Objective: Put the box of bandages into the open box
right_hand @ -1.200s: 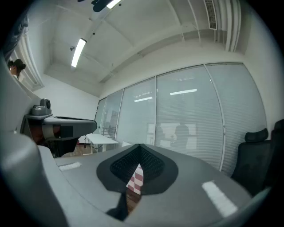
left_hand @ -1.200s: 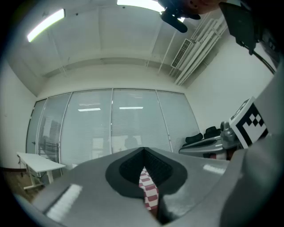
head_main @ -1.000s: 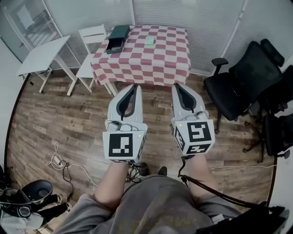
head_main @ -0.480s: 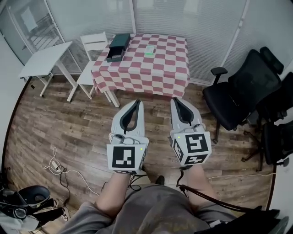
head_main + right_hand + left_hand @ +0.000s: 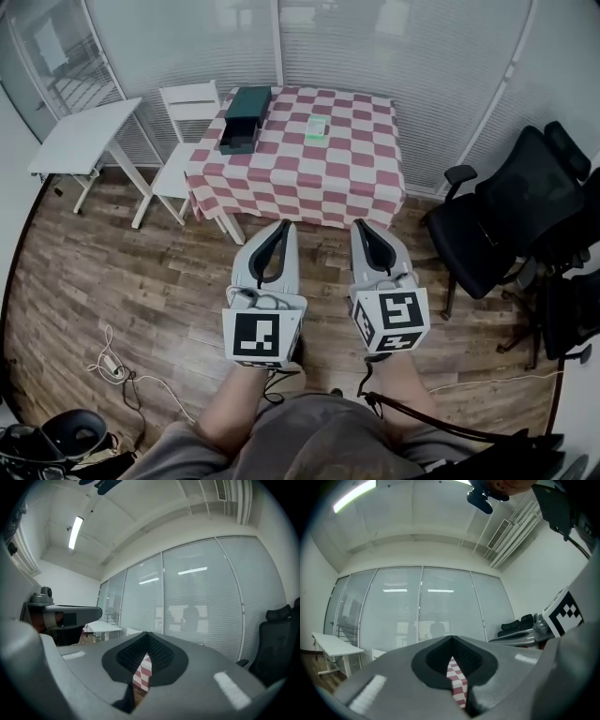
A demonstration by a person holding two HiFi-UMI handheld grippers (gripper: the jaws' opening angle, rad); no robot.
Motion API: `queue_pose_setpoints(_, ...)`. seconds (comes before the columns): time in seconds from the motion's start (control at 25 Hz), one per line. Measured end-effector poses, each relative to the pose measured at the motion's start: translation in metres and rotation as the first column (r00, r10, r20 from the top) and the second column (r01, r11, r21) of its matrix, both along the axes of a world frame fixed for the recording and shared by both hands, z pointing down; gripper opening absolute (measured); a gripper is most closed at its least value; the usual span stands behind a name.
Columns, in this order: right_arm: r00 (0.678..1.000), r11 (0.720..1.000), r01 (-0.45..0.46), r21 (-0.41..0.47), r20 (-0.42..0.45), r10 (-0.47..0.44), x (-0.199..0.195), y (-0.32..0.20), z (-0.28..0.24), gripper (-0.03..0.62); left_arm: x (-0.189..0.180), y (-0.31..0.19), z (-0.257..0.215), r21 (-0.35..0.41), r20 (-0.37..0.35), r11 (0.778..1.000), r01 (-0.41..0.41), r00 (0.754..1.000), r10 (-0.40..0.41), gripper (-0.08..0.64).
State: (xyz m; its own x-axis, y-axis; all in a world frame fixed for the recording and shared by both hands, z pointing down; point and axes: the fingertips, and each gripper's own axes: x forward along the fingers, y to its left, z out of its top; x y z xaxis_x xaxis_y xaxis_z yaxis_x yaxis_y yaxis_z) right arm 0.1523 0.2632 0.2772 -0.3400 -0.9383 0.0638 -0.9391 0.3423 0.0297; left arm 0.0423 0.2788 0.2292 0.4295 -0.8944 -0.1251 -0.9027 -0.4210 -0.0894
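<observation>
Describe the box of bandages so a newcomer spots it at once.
Find the table with the red-and-white checked cloth. The box of bandages lies right of the open box. It is small and pale green, not large and dark.

Left gripper view, contents:
- left gripper (image 5: pixel 451 639), grey shells filling the lower edge; jaws closed, tips meeting, dark ribbed pads (image 5: pixel 433 660) curving apart below the tips, nothing held
- red-and-white checked cloth (image 5: pixel 457 686), a narrow sliver seen through the gap under the tips; its edges and corners hidden
- glass wall with lowered blinds (image 5: pixel 422 611), across the middle, strip lights reflected in it
- white table (image 5: pixel 333 645), left edge
- ceiling light strip (image 5: pixel 354 496), upper left corner
- pipes and a vent grille (image 5: pixel 502 527), upper right
- right gripper (image 5: pixel 506 638), right edge, side-on, with its marker cube (image 5: pixel 565 613)
- black chair (image 5: pixel 518 623), behind it
</observation>
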Motion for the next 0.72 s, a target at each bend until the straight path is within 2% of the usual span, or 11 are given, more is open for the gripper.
queue_pose_setpoints(0.36, 0.998, 0.998, -0.061, 0.03, -0.008, 0.062, -0.039, -0.096, -0.017, 0.028, -0.043, -0.098, -0.016, 0.039, 0.021, 0.998, -0.04, 0.999, 0.039, 0.0)
queue_pose_setpoints(0.52, 0.996, 0.995, -0.087, 0.043, -0.019, 0.088, -0.042, -0.124, -0.022, 0.031, -0.045, -0.126, -0.02, 0.051, 0.007, 0.996, -0.072, 0.997, 0.071, 0.0)
queue_pose_setpoints(0.72, 0.993, 0.993, -0.116, 0.033, -0.023, 0.116, -0.036, -0.161, -0.018, 0.034, -0.038, -0.165, -0.009, 0.016, 0.01, 0.995, -0.099, 0.995, 0.099, 0.0)
